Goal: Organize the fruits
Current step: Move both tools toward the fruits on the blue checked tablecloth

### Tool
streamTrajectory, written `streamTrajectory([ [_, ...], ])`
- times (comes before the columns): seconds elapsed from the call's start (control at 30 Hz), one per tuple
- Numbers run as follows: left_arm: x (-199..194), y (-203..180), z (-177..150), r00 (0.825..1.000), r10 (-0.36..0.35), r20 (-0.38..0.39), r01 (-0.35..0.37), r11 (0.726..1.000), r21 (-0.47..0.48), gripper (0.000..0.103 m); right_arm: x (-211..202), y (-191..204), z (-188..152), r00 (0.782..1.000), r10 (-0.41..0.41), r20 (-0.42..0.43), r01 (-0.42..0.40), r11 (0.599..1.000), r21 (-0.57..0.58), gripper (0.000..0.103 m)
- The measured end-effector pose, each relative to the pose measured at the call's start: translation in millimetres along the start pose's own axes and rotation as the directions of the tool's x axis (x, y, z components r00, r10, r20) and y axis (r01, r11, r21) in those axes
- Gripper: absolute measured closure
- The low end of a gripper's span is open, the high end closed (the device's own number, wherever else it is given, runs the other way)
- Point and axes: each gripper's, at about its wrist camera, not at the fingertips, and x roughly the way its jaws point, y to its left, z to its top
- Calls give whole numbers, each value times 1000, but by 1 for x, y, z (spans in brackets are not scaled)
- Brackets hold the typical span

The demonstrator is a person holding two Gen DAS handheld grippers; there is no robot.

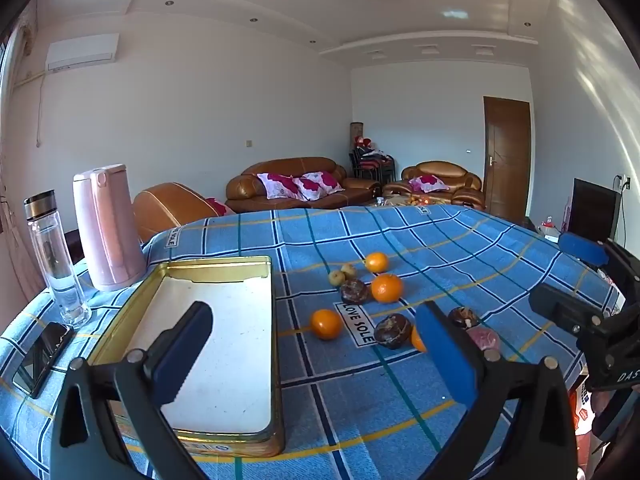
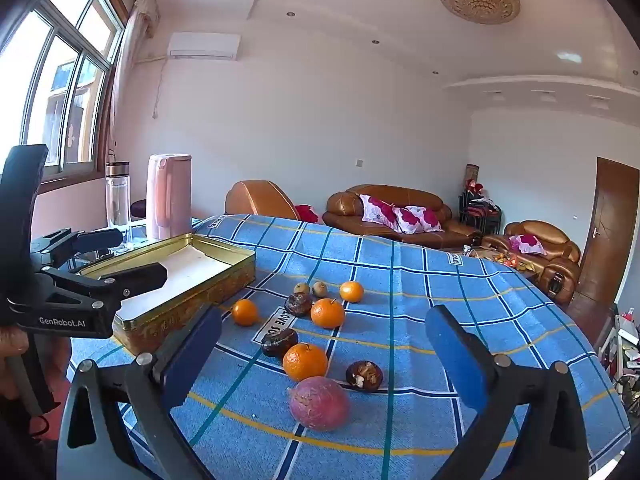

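Note:
Fruit lies scattered on the blue checked cloth (image 2: 400, 280): several oranges (image 2: 327, 313) (image 1: 386, 288), three dark wrinkled fruits (image 2: 279, 342) (image 1: 354, 291), two small yellow-green fruits (image 2: 320, 289) (image 1: 337, 277) and a pink-purple fruit (image 2: 319, 403) (image 1: 484, 338). An empty gold tin tray (image 1: 276, 320) (image 2: 224, 264) sits left of them. My left gripper (image 1: 316, 356) (image 2: 142, 254) is open, with one finger over the tray and the other near the fruit. My right gripper (image 2: 324, 336) (image 1: 568, 280) is open too, held above the nearest fruit with nothing between its pads.
A pink kettle (image 1: 108, 228) and a glass bottle (image 1: 56, 256) stand at the table's far left corner. A phone (image 1: 42, 352) lies left of the tray. The table drops off on the right and far sides. Brown sofas stand behind it.

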Motion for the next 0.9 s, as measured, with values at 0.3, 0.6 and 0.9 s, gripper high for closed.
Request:
streamTrajectory([
  [0.3, 1, 2, 0, 1000, 2, -27, -2, 1000, -5, 0, 1, 3, -5, 1000, -3, 1, 3, 1000, 1, 1],
  [0.6, 7, 3, -6, 1000, 5, -31, -5, 1000, -3, 0, 5, 2, -4, 1000, 6, -17, -6, 1000, 12, 1],
  [0.9, 9, 5, -8, 999, 6, -34, -6, 1000, -5, 0, 5, 3, -6, 1000, 7, -18, -7, 1000, 15, 1],
])
